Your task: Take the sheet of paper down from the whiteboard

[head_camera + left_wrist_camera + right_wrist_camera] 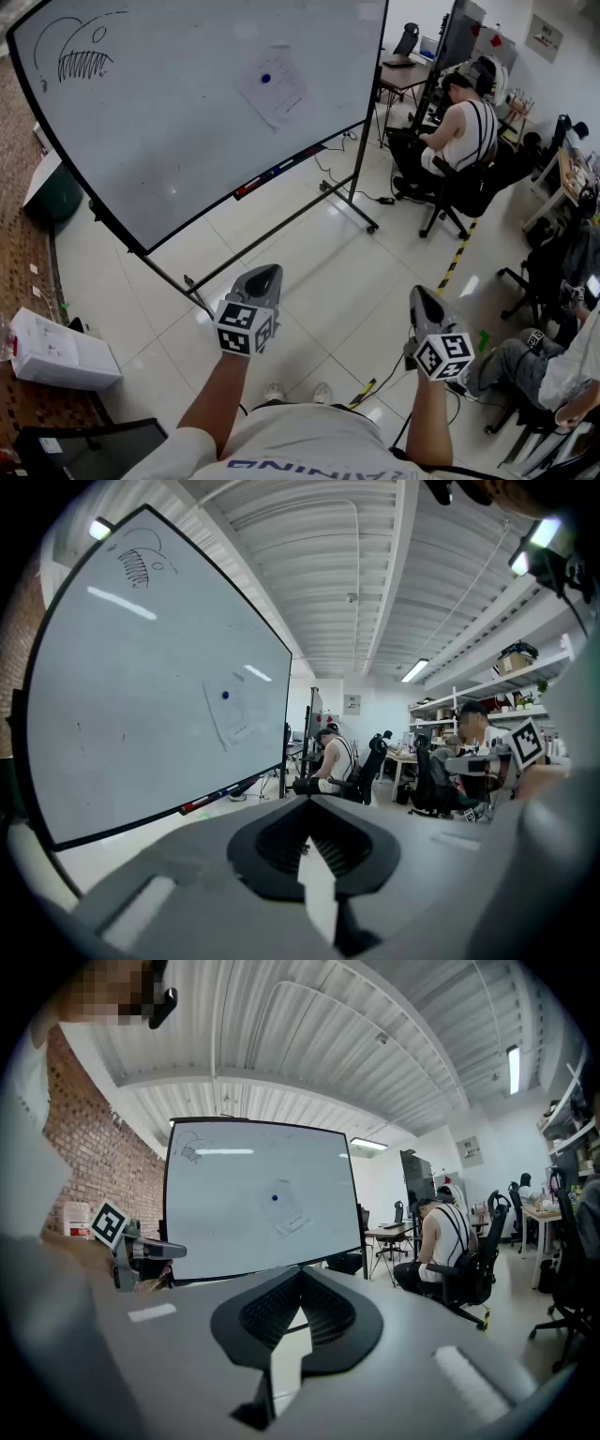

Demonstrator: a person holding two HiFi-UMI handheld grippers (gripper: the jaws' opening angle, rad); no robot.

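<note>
While you stand well back from the whiteboard [169,131], your left gripper [264,277] and right gripper [421,298] are closed and empty, held low since nothing is within reach. The sheet of paper [273,91] hangs far ahead, pinned by a blue magnet [265,79].

Pair: left hand-held gripper [267,274], right hand-held gripper [419,295]. Grey shells, black ribbed pads [281,841], black-and-white marker cubes [246,328]. Wearer: white short-sleeved T-shirt [300,436], dark lettering.
</note>
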